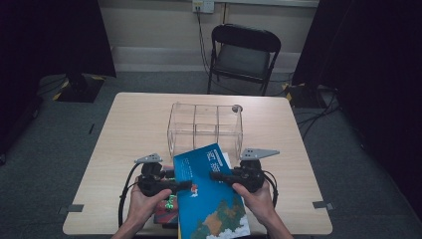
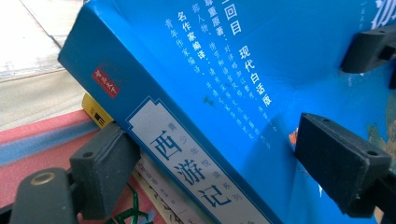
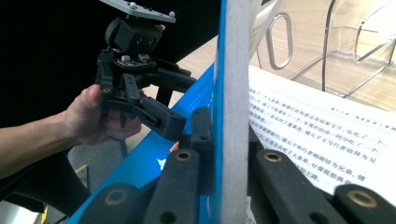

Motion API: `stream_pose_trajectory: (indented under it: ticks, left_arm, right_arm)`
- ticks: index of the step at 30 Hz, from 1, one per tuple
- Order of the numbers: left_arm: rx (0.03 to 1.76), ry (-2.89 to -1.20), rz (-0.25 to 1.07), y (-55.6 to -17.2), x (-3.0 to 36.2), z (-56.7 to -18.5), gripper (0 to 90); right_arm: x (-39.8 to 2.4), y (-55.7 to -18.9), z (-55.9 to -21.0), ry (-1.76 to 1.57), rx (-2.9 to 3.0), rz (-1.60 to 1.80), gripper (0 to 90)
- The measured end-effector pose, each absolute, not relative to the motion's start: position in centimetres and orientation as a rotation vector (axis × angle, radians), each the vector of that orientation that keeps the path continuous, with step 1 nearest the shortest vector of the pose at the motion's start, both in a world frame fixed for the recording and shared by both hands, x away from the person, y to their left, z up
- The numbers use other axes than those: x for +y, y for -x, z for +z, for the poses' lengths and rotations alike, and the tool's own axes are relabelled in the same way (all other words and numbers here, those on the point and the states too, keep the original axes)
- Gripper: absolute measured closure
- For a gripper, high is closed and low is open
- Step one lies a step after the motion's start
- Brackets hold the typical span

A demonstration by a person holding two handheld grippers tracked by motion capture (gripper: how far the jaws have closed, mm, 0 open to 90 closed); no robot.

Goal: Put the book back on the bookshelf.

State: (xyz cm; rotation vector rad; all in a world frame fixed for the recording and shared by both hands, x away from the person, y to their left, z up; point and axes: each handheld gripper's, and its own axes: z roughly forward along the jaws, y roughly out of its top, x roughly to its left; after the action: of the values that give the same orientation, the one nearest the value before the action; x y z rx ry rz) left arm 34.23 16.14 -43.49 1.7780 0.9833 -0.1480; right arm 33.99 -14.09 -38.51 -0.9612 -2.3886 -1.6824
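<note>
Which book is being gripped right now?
The blue book, on top; right gripper clamps its cover edge. The red book lies underneath, untouched.

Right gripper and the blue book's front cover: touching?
Touching. The right gripper view shows the right gripper with both jaws pressed flat against the blue book's lifted cover edge, no gap on either side.

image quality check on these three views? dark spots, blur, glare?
High view: dim, black curtains swallow both sides; the clear acrylic compartment box barely stands out on the table. Left gripper view: the blue softcover book is bright, its spine lettering sharp. Right gripper view: the near book edge is soft, and the left background is black.
</note>
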Motion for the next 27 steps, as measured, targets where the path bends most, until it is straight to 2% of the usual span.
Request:
stream_pose_trajectory:
  ticks: [6,7,18,27]
  left_arm:
    - [0.991,-1.77,-0.16,-34.2,16.4,-43.3,17.6]
    - [1.006,-1.744,-0.176,-34.2,16.5,-43.3,20.9]
    - [1.008,-1.731,-0.193,-34.2,16.3,-43.0,25.3]
    - [0.977,-1.72,-0.193,-34.5,15.6,-42.1,35.0]
  right_arm:
    - [-14.2,-34.2,-38.7,0.986,-2.407,-1.631,84.0]
    - [-14.3,-34.3,-38.8,0.986,-2.401,-1.624,84.0]
    - [-14.4,-34.5,-39.0,1.01,-2.399,-1.588,84.0]
    - [-14.7,-34.6,-39.1,1.042,-2.394,-1.576,83.9]
